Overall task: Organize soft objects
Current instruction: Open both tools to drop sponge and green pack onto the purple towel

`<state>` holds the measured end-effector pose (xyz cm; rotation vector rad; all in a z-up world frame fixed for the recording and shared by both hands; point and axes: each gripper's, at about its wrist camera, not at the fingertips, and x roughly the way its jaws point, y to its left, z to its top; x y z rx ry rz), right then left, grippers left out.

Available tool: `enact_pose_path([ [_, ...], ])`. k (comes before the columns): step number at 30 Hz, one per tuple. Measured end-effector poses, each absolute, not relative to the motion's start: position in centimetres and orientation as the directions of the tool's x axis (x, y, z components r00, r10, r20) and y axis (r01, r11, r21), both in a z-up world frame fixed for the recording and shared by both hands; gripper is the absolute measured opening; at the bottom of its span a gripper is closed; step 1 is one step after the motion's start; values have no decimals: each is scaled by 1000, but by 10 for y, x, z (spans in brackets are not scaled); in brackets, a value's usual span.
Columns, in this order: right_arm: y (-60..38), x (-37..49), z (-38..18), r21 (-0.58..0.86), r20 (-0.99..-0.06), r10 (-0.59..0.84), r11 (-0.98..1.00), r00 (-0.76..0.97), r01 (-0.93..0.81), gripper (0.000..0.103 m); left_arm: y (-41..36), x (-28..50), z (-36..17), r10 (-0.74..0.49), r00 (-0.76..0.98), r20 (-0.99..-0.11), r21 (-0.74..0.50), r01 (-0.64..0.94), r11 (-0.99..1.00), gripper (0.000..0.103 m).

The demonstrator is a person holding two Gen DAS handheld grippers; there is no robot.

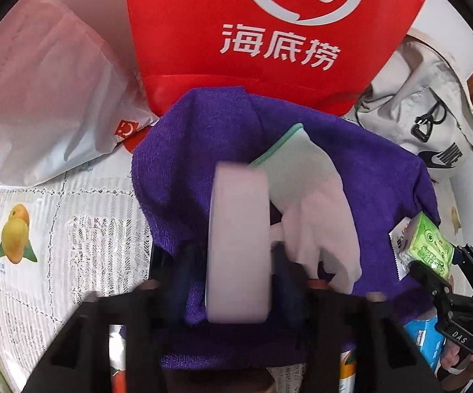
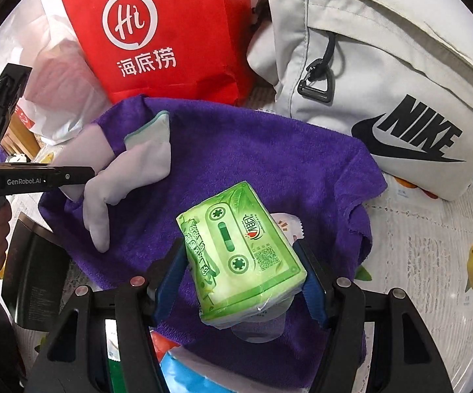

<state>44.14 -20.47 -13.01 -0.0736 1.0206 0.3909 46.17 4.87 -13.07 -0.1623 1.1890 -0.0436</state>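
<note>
Lace-covered table, bags at the back; a purple towel serves as the collection spot. Our right gripper clamps a green tissue pack over it, ready to set down. Left gripper: pale sock draped at its tip, blurred, grip unclear.
</note>
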Motion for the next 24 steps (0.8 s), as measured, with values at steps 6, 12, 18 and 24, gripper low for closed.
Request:
enact_pose_path([
  [6,-203,444,-127,120,-839,284,929,465,-351,81,46,455,-119,-104,405,-908,-130,-37,991,72],
  [12,-205,433,-108,124,-822,293,929,488,-349,81,52,434,-99,-100,427,-899,-131,-44,990,72],
  [18,-205,395,-76,122,-797,304,928,522,-353,81,60,390,-63,-81,499,-863,-124,-54,991,72],
  [24,-211,334,-48,153,-772,342,918,535,-366,81,70,335,-34,-119,546,-829,-166,-38,985,72],
])
